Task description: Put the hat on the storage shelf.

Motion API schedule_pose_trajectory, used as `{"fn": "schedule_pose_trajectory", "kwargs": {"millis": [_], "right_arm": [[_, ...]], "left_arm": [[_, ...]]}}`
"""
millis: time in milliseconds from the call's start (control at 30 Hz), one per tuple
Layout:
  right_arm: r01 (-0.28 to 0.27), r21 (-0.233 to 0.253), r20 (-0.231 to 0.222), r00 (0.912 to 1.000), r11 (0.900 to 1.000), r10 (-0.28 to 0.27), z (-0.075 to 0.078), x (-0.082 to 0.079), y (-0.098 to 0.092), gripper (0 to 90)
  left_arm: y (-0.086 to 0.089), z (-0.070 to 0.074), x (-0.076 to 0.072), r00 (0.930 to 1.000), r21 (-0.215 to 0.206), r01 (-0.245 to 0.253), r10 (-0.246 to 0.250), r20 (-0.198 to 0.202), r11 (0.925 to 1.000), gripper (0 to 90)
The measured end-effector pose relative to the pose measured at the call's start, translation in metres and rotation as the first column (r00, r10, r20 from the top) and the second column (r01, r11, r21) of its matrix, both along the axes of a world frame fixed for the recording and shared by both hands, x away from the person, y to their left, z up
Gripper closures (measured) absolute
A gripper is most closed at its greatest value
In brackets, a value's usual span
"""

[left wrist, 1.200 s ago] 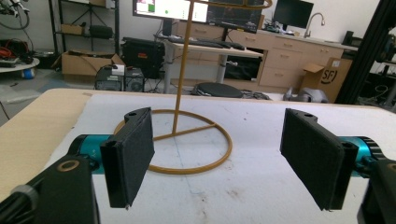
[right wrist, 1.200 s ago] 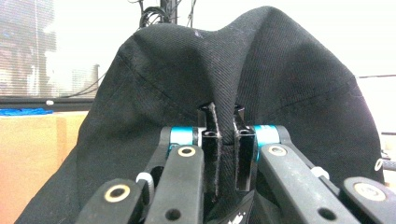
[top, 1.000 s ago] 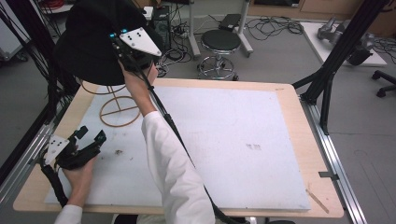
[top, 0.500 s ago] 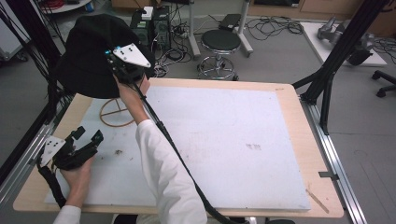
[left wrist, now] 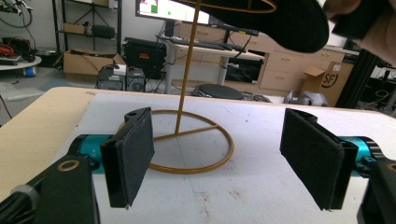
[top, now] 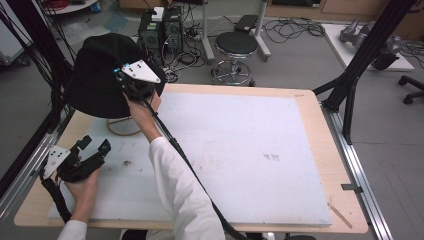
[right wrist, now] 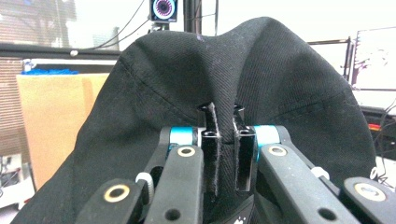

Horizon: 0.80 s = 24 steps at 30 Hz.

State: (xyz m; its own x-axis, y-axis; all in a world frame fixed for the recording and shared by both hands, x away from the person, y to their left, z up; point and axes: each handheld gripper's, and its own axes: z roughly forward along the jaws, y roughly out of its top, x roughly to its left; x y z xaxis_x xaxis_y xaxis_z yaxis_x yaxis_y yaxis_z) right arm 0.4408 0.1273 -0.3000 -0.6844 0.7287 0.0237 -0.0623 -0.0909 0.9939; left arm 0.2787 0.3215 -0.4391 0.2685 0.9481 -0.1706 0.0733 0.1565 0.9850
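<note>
A black hat hangs high over the table's far left corner, pinched by my right gripper. In the right gripper view the jaws are shut on a fold of the hat's fabric, with my right gripper at its brim. Below the hat stands a gold wire hat stand; its ring base and thin pole rise in the left gripper view, with the hat's edge over its top. My left gripper rests low at the table's near left, open and holding nothing, its pads wide apart.
A white mat covers most of the wooden table. Black frame posts stand at the right and left sides. A stool, computer cases and cables lie on the floor beyond the far edge.
My right gripper has carried the hat slightly toward the near side and lower over the stand. The left gripper has stayed in place.
</note>
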Motion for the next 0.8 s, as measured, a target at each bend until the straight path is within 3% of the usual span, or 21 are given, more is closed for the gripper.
{"fn": "schedule_pose_trajectory", "kwargs": {"millis": [367,800], "right_arm": [[-0.035,0.015,-0.002,0.9994,0.999,0.035,-0.014,-0.008,0.001,85.5],[-0.034,0.010,0.001,0.9994,0.999,0.034,-0.014,-0.008,0.001,84.8]], "left_arm": [[0.001,0.000,0.000,1.0000,-0.008,-0.001,0.001,-0.004,1.0000,26.2],[0.001,-0.001,0.000,1.0000,-0.009,-0.003,0.003,-0.005,1.0000,26.2]]}}
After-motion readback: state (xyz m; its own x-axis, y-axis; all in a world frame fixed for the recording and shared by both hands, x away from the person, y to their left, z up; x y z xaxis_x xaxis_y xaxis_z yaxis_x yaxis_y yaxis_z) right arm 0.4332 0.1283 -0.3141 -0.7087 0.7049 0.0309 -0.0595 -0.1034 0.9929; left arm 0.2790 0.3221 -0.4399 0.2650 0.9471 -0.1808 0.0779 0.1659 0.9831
